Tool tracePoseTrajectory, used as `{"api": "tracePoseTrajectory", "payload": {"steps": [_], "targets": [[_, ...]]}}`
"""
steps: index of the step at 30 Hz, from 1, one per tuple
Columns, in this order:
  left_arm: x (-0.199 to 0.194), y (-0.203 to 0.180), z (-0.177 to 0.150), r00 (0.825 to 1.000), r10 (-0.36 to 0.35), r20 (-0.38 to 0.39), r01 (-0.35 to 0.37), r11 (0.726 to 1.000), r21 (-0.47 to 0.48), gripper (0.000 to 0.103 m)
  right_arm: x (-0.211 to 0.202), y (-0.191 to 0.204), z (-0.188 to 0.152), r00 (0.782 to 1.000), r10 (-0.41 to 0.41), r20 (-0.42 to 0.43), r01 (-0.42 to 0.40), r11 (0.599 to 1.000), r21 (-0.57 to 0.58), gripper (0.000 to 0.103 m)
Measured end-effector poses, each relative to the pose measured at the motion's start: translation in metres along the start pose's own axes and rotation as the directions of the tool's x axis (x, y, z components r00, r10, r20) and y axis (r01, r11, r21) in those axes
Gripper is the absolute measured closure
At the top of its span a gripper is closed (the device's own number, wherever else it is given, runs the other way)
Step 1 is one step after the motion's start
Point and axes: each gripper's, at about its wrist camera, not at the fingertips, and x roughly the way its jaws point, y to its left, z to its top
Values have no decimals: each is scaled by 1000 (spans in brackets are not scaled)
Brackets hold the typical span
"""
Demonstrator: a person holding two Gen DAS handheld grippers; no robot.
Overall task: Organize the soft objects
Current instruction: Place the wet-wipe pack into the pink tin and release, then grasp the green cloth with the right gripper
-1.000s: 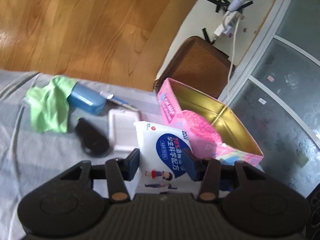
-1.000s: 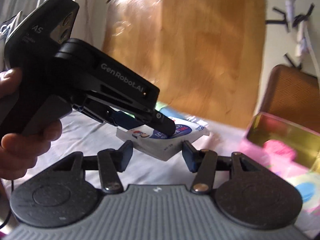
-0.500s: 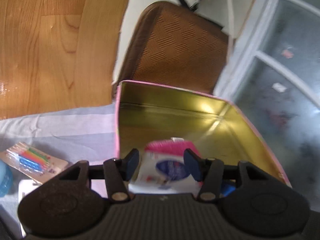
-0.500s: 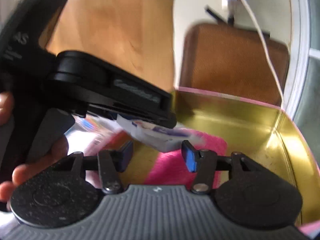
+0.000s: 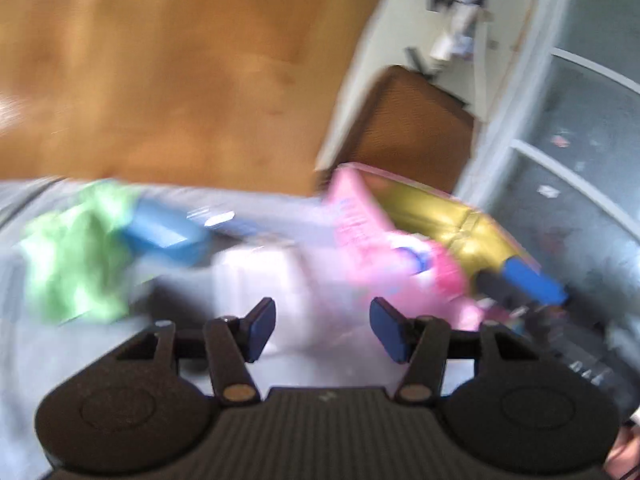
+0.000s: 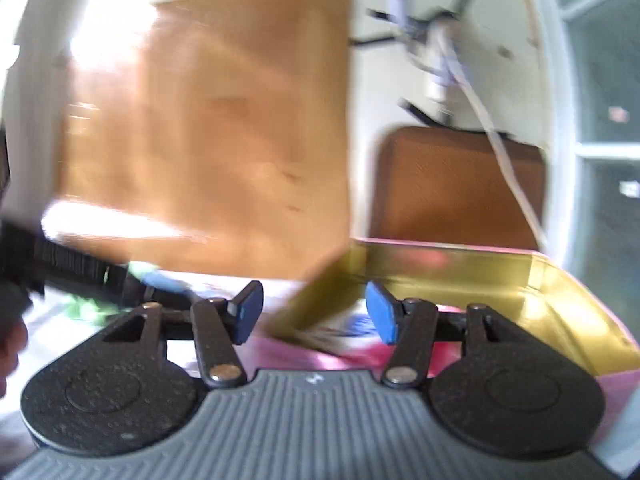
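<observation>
Both views are motion-blurred. A pink tin box with a gold inside (image 5: 452, 220) stands on the grey cloth; it also shows in the right wrist view (image 6: 532, 280). Inside it lie a pink soft thing (image 5: 436, 276) and the white-and-blue packet (image 6: 356, 326). My left gripper (image 5: 322, 330) is open and empty, back from the box, over a white tray (image 5: 256, 276). My right gripper (image 6: 312, 310) is open and empty, just in front of the box. A green cloth (image 5: 76, 260) lies at the left on the grey cloth.
A blue case (image 5: 164, 232) lies beside the green cloth. A brown chair back (image 6: 456, 184) stands behind the box. A wooden floor (image 5: 180, 72) lies beyond the grey cloth. The right gripper's blue pad (image 5: 532, 280) shows at the box's right.
My left gripper let go of the white-and-blue packet into the pink box and pulled back to the left. My right gripper drew back from over the box.
</observation>
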Motion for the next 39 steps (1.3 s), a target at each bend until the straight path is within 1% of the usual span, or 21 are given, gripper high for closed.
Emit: {"api": "tracePoseTrajectory", "payload": {"steps": [2, 3, 4, 6, 8, 9, 11, 13, 14, 15, 16, 18, 21, 24, 27, 29, 32, 34, 36, 38, 39], "targets": [[-20, 41, -13, 992, 126, -11, -126, 990, -60, 50, 13, 25, 2, 991, 113, -64, -114, 993, -12, 50], [-28, 62, -18, 978, 208, -20, -209, 974, -86, 50, 23, 37, 2, 983, 155, -97, -157, 988, -12, 56], [-38, 81, -21, 955, 298, -8, -297, 950, -97, 60, 34, 50, 2, 973, 191, -129, -194, 981, -11, 59], [-57, 105, -24, 905, 425, 29, -419, 901, -114, 57, 54, 85, 2, 949, 252, -189, -259, 966, -12, 69], [-70, 124, -24, 875, 482, 50, -470, 868, -160, 57, 82, 117, 7, 918, 312, -246, -319, 948, 14, 70], [-72, 130, -24, 875, 481, 51, -464, 864, -194, 57, 100, 131, 11, 904, 330, -271, -336, 942, 27, 70], [-75, 138, -24, 883, 466, 57, -442, 866, -233, 56, 132, 153, 14, 894, 329, -303, -340, 940, 19, 69], [-74, 137, -23, 882, 468, 56, -446, 867, -222, 56, 154, 178, 10, 883, 291, -367, -321, 947, -20, 61], [-72, 136, -22, 884, 464, 56, -443, 871, -212, 56, 166, 183, 6, 874, 266, -408, -301, 953, -24, 62], [-72, 136, -22, 887, 458, 55, -438, 874, -210, 56, 176, 186, 1, 860, 253, -443, -290, 957, -16, 63], [-72, 138, -22, 890, 452, 56, -432, 877, -212, 56, 178, 183, -3, 868, 251, -428, -278, 960, -1, 73], [-74, 140, -25, 895, 441, 61, -418, 880, -226, 56, 166, 175, -1, 861, 267, -434, -282, 959, 30, 95], [-74, 140, -25, 901, 430, 61, -406, 884, -233, 54, 127, 168, -4, 838, 331, -434, -354, 935, 29, 95], [-71, 135, -25, 893, 447, 55, -428, 880, -206, 54, 79, 163, -16, 818, 373, -437, -426, 905, -25, 95], [-67, 131, -25, 885, 463, 47, -449, 875, -180, 54, 37, 156, -30, 824, 385, -415, -454, 888, -78, 95], [-65, 130, -25, 880, 473, 43, -461, 872, -165, 54, 17, 151, -39, 837, 391, -383, -455, 886, -91, 94], [-62, 127, -25, 872, 488, 39, -478, 866, -145, 54, 15, 143, -39, 847, 393, -359, -434, 900, -38, 91], [-61, 126, -25, 868, 495, 37, -487, 863, -136, 54, 23, 136, -38, 821, 427, -379, -450, 893, 31, 86], [-61, 125, -25, 865, 500, 36, -493, 861, -128, 54, 28, 131, -38, 805, 458, -376, -465, 882, 78, 83], [-61, 125, -25, 863, 504, 35, -497, 859, -123, 54, 28, 127, -38, 797, 478, -370, -476, 873, 104, 75], [-61, 124, -25, 862, 505, 35, -498, 859, -122, 54, 27, 127, -38, 799, 478, -365, -474, 874, 107, 66]]}}
